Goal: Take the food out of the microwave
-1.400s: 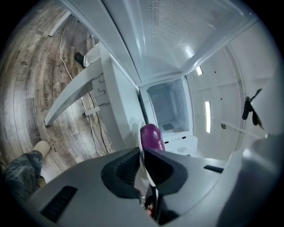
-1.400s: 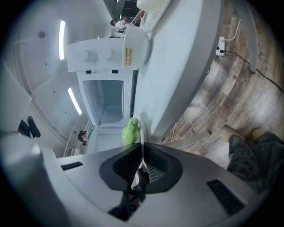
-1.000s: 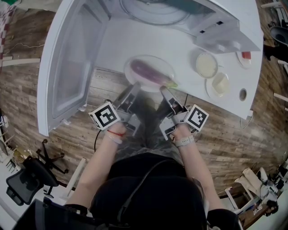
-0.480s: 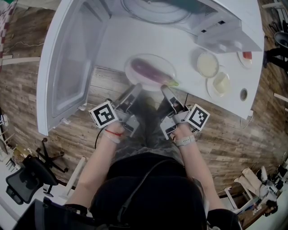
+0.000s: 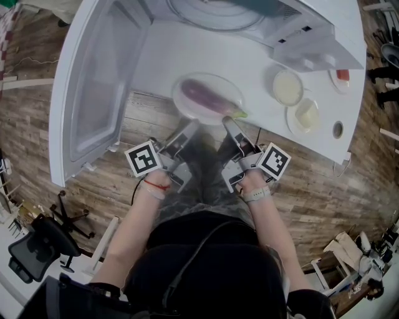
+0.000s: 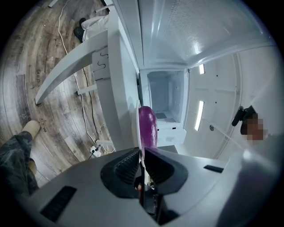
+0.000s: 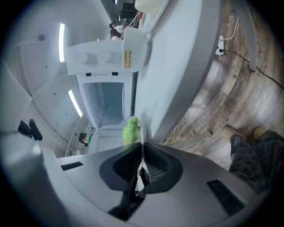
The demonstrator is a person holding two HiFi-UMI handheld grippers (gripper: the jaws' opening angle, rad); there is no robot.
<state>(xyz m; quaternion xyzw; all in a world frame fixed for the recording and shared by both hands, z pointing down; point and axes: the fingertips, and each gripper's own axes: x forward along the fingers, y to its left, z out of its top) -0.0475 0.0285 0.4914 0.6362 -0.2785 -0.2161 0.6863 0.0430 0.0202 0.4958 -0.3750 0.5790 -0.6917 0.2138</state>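
The main step looks done. The eggplant (image 5: pixel 209 99) lies on its clear plate (image 5: pixel 215 83) outside the microwave (image 5: pixel 218 12), and the microwave's cavity shows only the bare turntable. The plate is at the near edge of the white tabletop (image 5: pixel 159 56), in front of the open door (image 5: pixel 93 87). Its front rim reaches the tabletop's edge, and you cannot tell from above whether it rests fully on the surface or hangs just over it. As a judgement, what remains is to settle the plate squarely on the tabletop and let go.

You hold the plate with both tools from the near side. Your left gripper (image 5: pixel 189 126) meets the rim at its left front, and its jaws are nearly together, clamped on the thin edge, with the purple body of the eggplant rising just beyond them in the left gripper view. Your right gripper (image 5: pixel 228 122) takes the rim at the right front, by the green stem end (image 7: pixel 131 131), and its jaws are likewise pinched on the plate edge. Both tools point away from you, close to level, angled slightly toward each other, with your forearms drawn in near your body.
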